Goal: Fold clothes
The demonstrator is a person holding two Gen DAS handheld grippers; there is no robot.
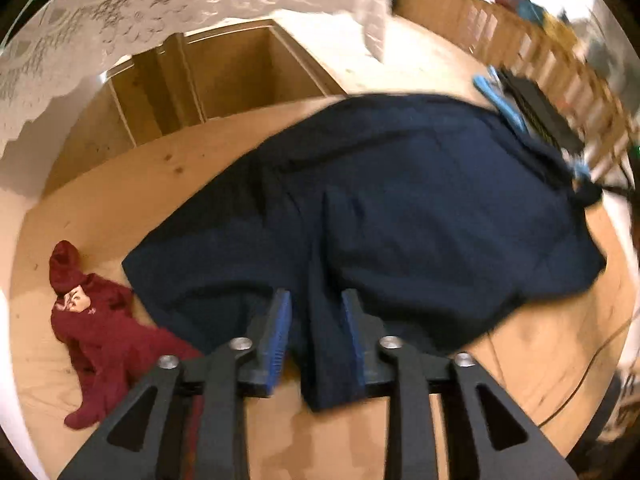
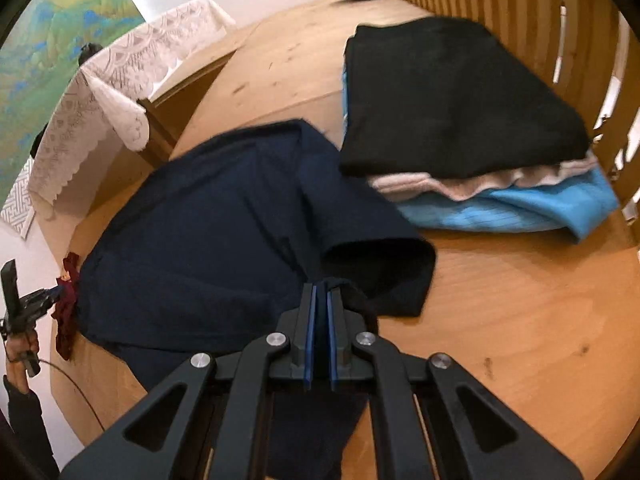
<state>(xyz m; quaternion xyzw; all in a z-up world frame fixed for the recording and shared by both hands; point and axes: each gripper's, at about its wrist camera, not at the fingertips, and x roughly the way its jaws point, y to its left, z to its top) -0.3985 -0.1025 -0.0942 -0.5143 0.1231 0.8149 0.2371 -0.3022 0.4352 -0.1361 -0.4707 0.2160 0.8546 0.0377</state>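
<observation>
A navy blue garment (image 1: pixel 400 208) lies spread on the round wooden table (image 1: pixel 120 200). My left gripper (image 1: pixel 316 308) is open, its blue pads on either side of a fold of the garment at its near edge. In the right wrist view the same navy garment (image 2: pixel 208 220) lies ahead, and my right gripper (image 2: pixel 322 296) is shut on a bunched edge of it beside a folded-over sleeve (image 2: pixel 380 264). The left gripper (image 2: pixel 24 304) shows at the far left of that view.
A maroon garment (image 1: pixel 96 332) lies crumpled at the table's left. A stack of folded clothes, black (image 2: pixel 460 96) on pink and light blue (image 2: pixel 520 208), sits at the back right by a wooden slatted rail (image 2: pixel 520 8). A lace-covered table (image 2: pixel 100 112) stands beyond. A cable (image 1: pixel 580 380) trails right.
</observation>
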